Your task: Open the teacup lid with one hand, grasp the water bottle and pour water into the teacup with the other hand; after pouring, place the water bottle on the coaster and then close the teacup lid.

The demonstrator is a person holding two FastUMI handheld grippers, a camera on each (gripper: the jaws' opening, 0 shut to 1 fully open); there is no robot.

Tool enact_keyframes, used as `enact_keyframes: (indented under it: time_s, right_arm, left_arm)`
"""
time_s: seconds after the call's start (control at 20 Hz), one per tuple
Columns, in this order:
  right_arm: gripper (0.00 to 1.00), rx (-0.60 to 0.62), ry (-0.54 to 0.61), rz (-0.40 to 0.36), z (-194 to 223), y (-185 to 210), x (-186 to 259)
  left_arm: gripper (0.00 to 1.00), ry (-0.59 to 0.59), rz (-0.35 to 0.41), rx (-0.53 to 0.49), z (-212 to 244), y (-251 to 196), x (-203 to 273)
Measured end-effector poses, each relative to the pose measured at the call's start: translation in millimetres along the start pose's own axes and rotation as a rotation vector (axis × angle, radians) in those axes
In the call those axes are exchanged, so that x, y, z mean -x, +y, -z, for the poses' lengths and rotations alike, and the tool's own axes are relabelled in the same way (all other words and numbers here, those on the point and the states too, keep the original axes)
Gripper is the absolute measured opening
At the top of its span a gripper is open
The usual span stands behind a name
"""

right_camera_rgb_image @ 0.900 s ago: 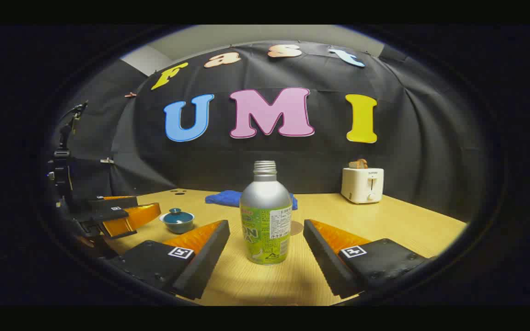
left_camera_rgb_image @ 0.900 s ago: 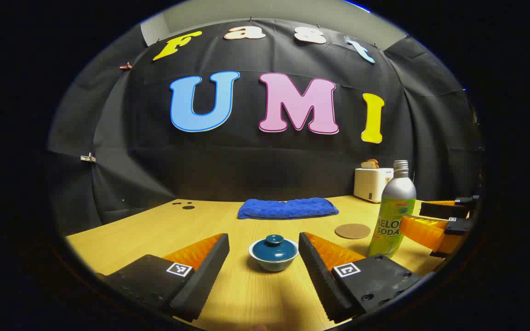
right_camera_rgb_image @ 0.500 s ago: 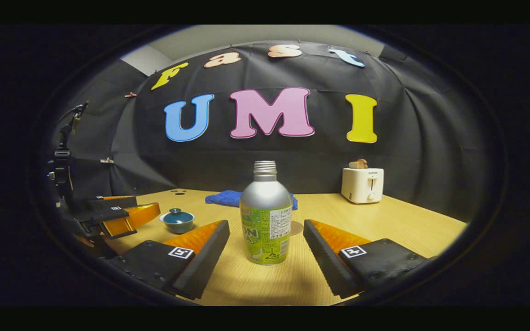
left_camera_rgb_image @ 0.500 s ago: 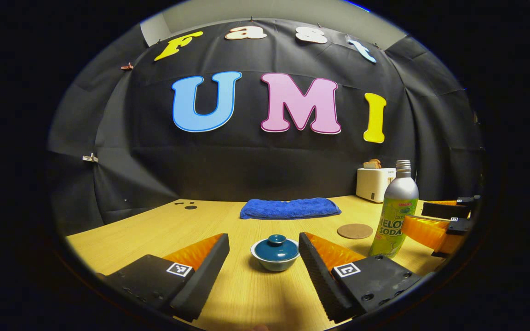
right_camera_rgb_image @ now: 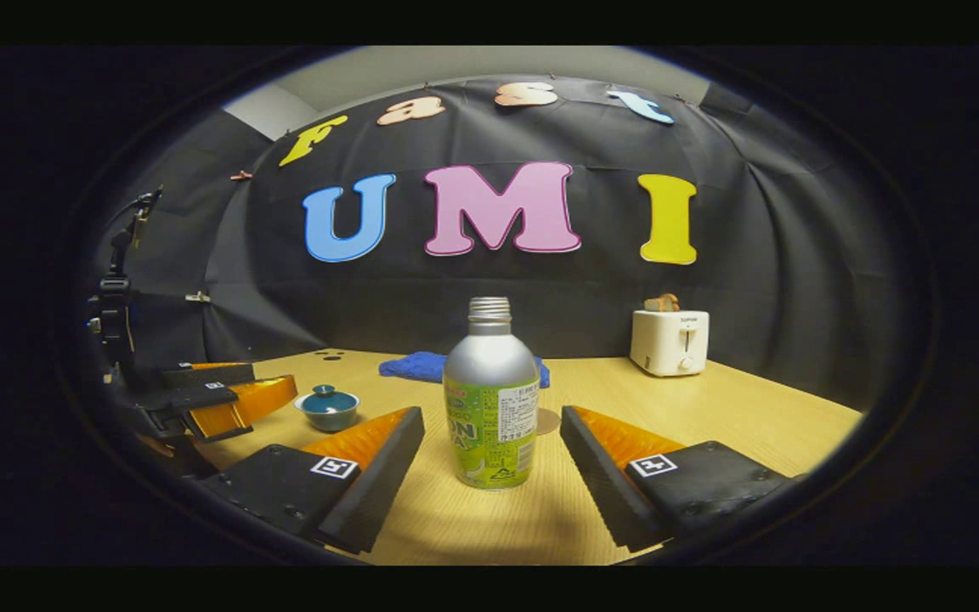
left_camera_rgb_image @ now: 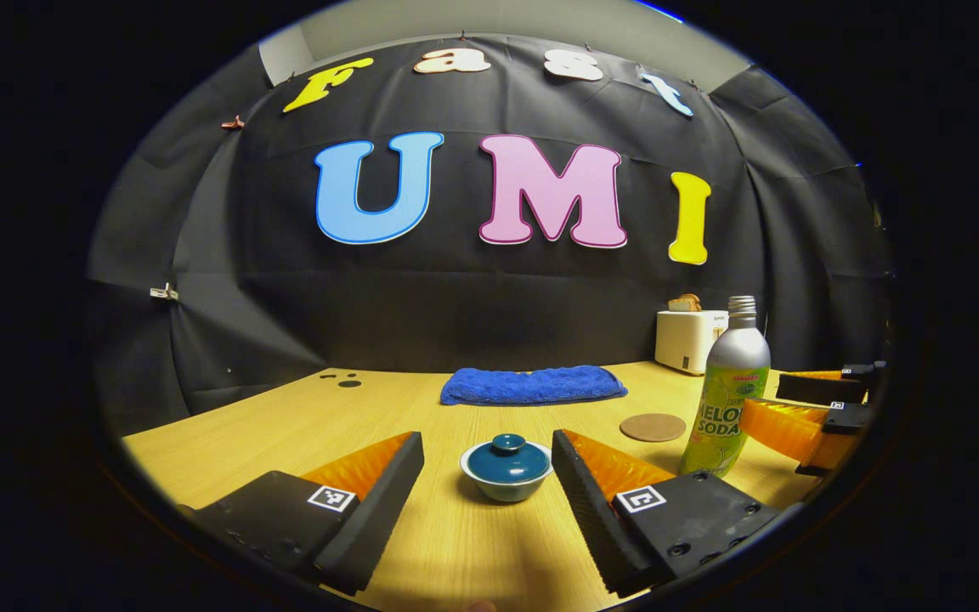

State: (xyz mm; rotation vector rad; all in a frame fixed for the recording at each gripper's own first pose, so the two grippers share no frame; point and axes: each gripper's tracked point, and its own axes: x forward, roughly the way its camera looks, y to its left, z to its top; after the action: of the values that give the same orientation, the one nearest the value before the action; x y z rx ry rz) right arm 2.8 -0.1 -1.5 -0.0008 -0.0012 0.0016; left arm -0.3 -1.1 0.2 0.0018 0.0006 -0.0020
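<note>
Both grippers stood spread, each lined up on its own target on the wooden table (left_camera_rgb_image: pixel 268 425).

In the left gripper view, the left gripper (left_camera_rgb_image: pixel 487 440) held its fingers wide apart, and the teacup (left_camera_rgb_image: pixel 506 486), its blue lid (left_camera_rgb_image: pixel 507 457) on, sat between the tips without touching either. In the right gripper view, the right gripper (right_camera_rgb_image: pixel 492 416) was likewise spread, the water bottle (right_camera_rgb_image: pixel 490 399) upright between its fingers with a gap on both sides. The coaster (left_camera_rgb_image: pixel 653 427) lay bare just left of the bottle in the left gripper view. A blue towel (left_camera_rgb_image: pixel 534 384) lay farther back near the wall and a toaster (right_camera_rgb_image: pixel 669 342) at the far right, with open tabletop before them.
</note>
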Motion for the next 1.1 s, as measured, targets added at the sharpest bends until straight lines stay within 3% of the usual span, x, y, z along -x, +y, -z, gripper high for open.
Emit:
enact_keyframes:
  time_s: [0.25,0.8,0.9,1.1]
  right_arm:
    - [1.00,0.000,0.000,0.000,0.4,0.7,-0.3]
    - [1.00,-0.001,0.001,-0.001,0.5,-0.5,-1.1]
    - [1.00,-0.001,0.001,-0.001,0.4,-0.1,-0.9]
    - [1.00,-0.001,0.001,-0.001,0.3,-0.1,-1.4]
  left_arm:
    - [0.96,0.001,-0.002,-0.001,-0.8,0.3,-3.8]
    - [0.94,0.096,0.098,-0.092,14.4,-13.0,-59.1]
    - [0.91,0.120,0.098,-0.122,17.2,-13.6,-68.4]
    - [0.72,0.177,0.107,-0.161,26.2,-15.3,-81.8]
